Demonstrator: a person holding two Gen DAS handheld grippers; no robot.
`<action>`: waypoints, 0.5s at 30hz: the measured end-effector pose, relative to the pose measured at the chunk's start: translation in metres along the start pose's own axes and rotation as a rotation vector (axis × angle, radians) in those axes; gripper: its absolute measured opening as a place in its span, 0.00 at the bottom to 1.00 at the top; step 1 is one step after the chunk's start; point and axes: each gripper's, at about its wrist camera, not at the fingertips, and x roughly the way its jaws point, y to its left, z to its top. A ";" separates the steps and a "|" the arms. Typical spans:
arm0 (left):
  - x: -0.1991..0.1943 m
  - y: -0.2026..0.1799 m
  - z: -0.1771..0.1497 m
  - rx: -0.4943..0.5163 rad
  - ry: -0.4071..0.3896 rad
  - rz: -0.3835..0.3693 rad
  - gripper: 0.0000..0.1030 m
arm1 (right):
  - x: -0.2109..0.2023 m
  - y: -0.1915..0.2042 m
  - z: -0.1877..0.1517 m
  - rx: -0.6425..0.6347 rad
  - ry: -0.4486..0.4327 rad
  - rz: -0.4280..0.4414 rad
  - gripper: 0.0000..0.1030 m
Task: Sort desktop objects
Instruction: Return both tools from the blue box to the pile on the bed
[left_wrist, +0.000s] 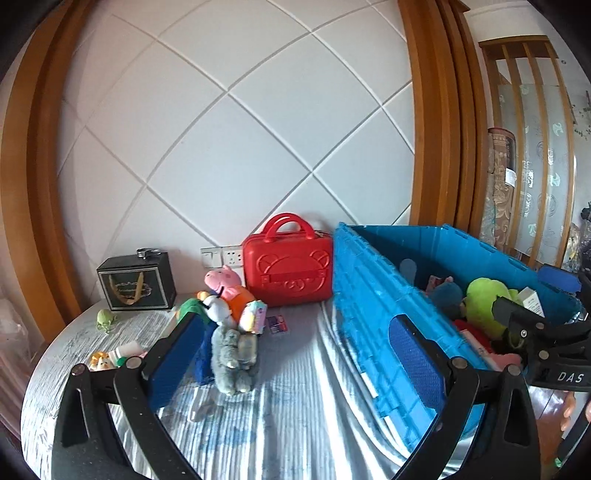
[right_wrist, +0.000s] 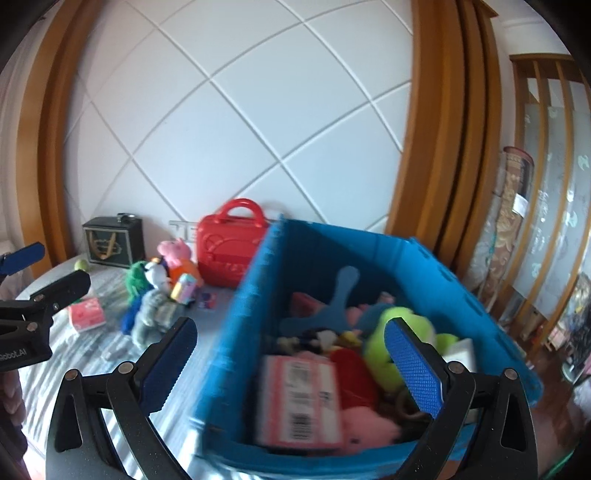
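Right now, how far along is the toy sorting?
Partly done. The blue plastic crate already holds a lime-green plush and a pink barcode box. Nothing is in hand: left gripper and right gripper are open. Left: the grey plush, pink pig plush and neighbours on the table.

Soft daylight fills both views, brightest on the white wall (left_wrist: 236, 122). The right wrist view is smeared with motion blur, worst on the blue bin (right_wrist: 236, 332). Fisheye bending curves the edges, and the corners go black.

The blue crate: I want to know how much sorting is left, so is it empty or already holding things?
Holding things. The blue crate contains a green plush, a pink box and other toys.
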 end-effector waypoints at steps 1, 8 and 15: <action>0.001 0.016 -0.002 0.001 0.011 0.006 0.99 | 0.002 0.015 0.002 0.003 -0.002 0.011 1.00; 0.011 0.118 -0.028 -0.021 0.080 0.060 0.99 | 0.042 0.117 0.013 0.015 0.060 0.119 1.00; 0.041 0.212 -0.059 -0.089 0.174 0.168 0.99 | 0.105 0.188 0.015 -0.007 0.163 0.197 1.00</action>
